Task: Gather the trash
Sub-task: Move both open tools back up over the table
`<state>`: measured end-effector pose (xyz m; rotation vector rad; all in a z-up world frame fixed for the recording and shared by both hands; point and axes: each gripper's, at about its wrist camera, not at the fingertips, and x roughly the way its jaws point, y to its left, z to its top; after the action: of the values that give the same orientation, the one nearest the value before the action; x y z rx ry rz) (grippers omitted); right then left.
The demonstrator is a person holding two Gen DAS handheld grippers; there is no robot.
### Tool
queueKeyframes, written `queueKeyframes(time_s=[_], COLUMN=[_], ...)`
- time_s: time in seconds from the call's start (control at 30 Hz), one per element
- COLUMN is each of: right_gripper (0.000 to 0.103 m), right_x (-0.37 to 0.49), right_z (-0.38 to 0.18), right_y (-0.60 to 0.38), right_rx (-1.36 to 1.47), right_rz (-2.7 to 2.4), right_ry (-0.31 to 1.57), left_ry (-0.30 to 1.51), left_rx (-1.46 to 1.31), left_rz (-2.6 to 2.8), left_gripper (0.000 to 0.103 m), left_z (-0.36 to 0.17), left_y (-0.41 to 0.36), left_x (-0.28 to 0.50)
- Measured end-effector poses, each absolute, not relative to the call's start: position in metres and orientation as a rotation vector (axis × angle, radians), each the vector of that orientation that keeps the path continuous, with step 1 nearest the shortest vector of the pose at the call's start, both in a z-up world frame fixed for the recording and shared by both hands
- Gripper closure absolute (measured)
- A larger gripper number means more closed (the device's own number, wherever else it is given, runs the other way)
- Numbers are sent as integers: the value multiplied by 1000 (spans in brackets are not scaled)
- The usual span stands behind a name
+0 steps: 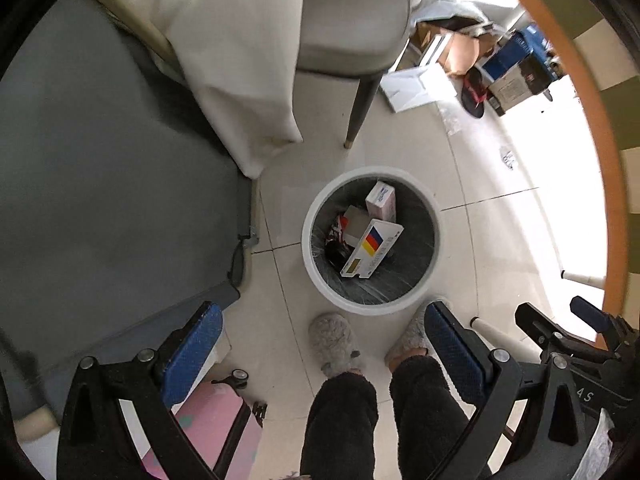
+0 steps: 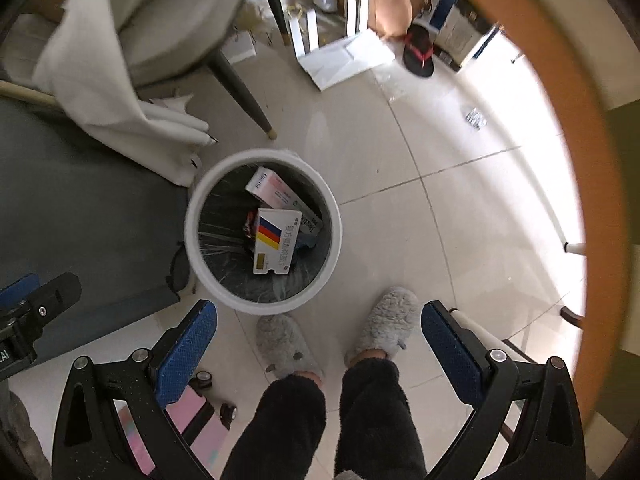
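Observation:
A round white trash bin (image 1: pixel 316 208) (image 2: pixel 192 216) with a dark liner stands on the tiled floor, seen from above. Inside lie a white box with red, yellow and blue stripes (image 1: pixel 372 250) (image 2: pixel 276 242), a pink and white box (image 1: pixel 382 200) (image 2: pixel 272 190) and a dark wrapper (image 1: pixel 336 240). My left gripper (image 1: pixel 322 340) hangs high above the floor, open, nothing between its blue pads. My right gripper (image 2: pixel 318 336) is likewise open and empty, pointing down. The right gripper's fingers (image 1: pixel 576 320) show at the right edge of the left wrist view.
A person's dark trouser legs and grey fluffy slippers (image 1: pixel 336 344) (image 2: pixel 384 320) stand just below the bin. A grey chair (image 1: pixel 352 32) with a slim leg, a draped white cloth (image 2: pixel 120 92), a grey mat (image 1: pixel 100 180), a pink suitcase (image 1: pixel 216 428), and boxes and a sandal (image 2: pixel 418 56) surround it. An orange table rim (image 2: pixel 568 160) curves at right.

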<state>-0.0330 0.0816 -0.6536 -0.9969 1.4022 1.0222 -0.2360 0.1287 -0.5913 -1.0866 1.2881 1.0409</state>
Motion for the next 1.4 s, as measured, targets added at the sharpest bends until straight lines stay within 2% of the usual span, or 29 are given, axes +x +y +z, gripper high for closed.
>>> queueKeyframes(time_s=[0.47, 0.73, 0.93, 1.07, 1.23, 1.4], right_gripper=[0, 0, 0, 0, 0, 0], right_x=[-46, -15, 64, 153, 285, 422], right_z=[-456, -357, -303, -281, -274, -292], right_y=[54, 34, 27, 16, -11, -47], right_rx=[-934, -655, -464, -367, -262, -258], right_rz=[1134, 1193, 1105, 969, 765, 547], right_ry=[1333, 1413, 1375, 1341, 1333, 1352], left_ry=[1244, 1175, 1139, 1142, 1201, 1274], left_rx=[-968, -817, -658, -598, -565, -530], left_rz=[1065, 1110, 1055, 956, 808, 698], left_gripper=[0, 0, 0, 0, 0, 0], left_z=[-411, -316, -267, -249, -251, -271], left_y=[76, 72, 93, 107, 114, 110], left_x=[-237, -203, -115, -26, 103, 234])
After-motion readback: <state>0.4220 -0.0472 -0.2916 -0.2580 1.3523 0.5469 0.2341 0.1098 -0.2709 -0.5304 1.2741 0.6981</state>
